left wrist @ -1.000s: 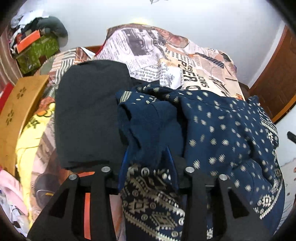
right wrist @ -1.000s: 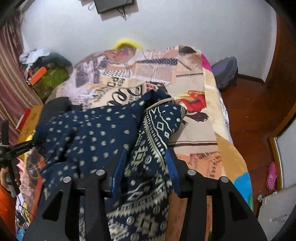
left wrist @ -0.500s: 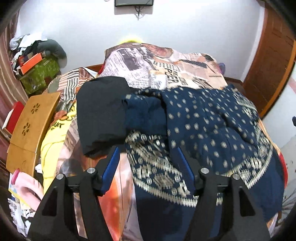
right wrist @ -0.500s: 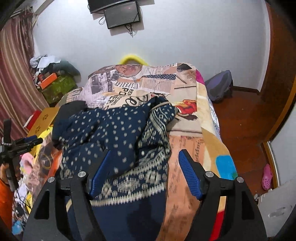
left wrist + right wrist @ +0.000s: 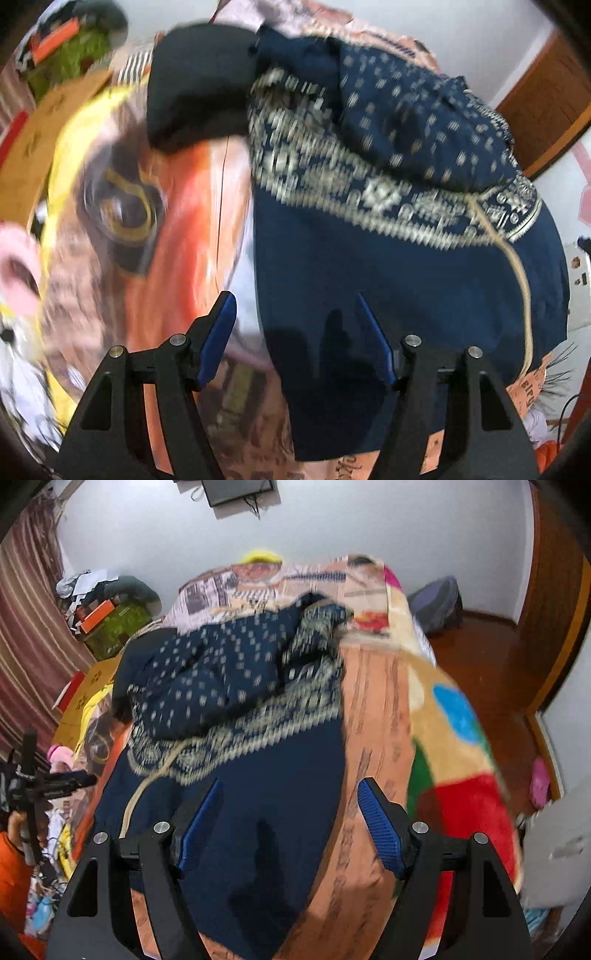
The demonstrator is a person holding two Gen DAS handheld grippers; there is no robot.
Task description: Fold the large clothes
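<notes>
Both tools, left point(image 5: 295, 328) and right point(image 5: 291, 812), hang released over the blurred navy garment point(image 5: 406, 266), its near hem cut off.

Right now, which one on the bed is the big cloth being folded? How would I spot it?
Find the bed with the colourful printed blanket. The dark blue cloth lies across its middle, beside a plain black garment. Only the blue one has small pale dots and a cream patterned band across it.
</notes>
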